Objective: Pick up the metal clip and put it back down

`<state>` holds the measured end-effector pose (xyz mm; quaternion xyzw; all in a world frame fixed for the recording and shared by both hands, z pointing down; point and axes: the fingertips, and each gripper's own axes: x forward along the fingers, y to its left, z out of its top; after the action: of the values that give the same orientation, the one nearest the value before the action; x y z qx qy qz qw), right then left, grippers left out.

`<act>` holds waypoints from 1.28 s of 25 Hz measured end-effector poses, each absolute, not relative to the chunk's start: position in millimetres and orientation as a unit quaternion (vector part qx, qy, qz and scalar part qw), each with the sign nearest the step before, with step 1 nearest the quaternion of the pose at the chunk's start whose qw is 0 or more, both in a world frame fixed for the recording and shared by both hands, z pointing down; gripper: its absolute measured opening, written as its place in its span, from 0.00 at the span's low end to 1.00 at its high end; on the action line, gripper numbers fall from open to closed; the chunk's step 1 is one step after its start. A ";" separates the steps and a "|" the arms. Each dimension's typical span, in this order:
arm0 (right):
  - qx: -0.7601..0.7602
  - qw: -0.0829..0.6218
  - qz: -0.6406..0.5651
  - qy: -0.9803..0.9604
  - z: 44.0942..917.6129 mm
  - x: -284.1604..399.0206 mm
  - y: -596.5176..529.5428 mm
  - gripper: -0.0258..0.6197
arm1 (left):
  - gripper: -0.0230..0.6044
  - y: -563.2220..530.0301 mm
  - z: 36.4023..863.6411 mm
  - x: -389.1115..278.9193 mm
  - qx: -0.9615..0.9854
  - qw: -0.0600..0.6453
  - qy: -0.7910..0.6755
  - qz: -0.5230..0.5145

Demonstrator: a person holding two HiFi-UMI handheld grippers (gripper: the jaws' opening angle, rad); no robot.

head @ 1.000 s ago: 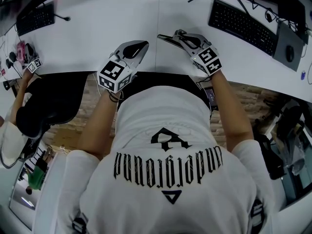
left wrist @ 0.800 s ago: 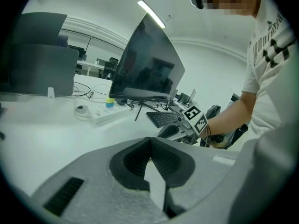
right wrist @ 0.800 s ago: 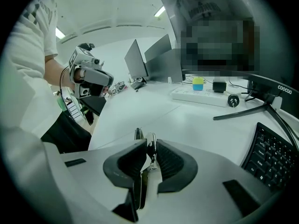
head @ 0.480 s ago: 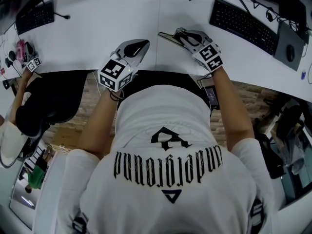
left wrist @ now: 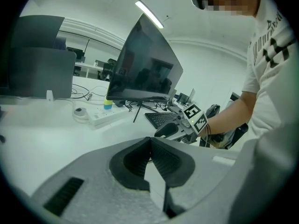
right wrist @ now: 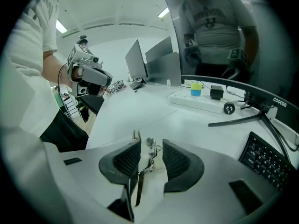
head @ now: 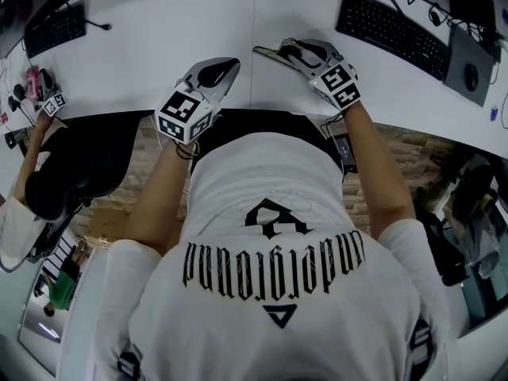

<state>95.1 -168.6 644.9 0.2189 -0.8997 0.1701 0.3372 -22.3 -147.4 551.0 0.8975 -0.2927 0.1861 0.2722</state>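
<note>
Two tongs: my right gripper stood with its jaws apart, having just been opening; my left gripper had its jaws together on nothing.
Clip's place: the small silver metal clip with wire handles lay on the white desk, in the gap between my right pads.
Contact: neither pad pressed on it. It sat closer to the left-hand pad in the right gripper view, and I could not tell whether it brushed that pad.
Long axis: the clip ran lengthwise along the line of my jaws, wire handles toward the tips and away from me.
Nearer hand: the right one, plainly. My left gripper hung well apart to the side, over the desk edge, pointing elsewhere.
Step, as I judged: the clip looked set back down and let go.
Next move, as I judged: the right gripper should back out along that same axis, so no pad dragged the clip sideways.
</note>
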 end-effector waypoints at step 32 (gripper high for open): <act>0.305 0.149 0.017 -0.940 360.1 92.0 -105.3 0.06 | 0.06 -112.1 380.0 -22.6 0.916 0.137 -0.364 0.099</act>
<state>92.0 -105.3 360.1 0.3054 -0.9404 0.0168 0.1488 -22.6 -112.1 380.0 0.9159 -0.3638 0.0994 0.1372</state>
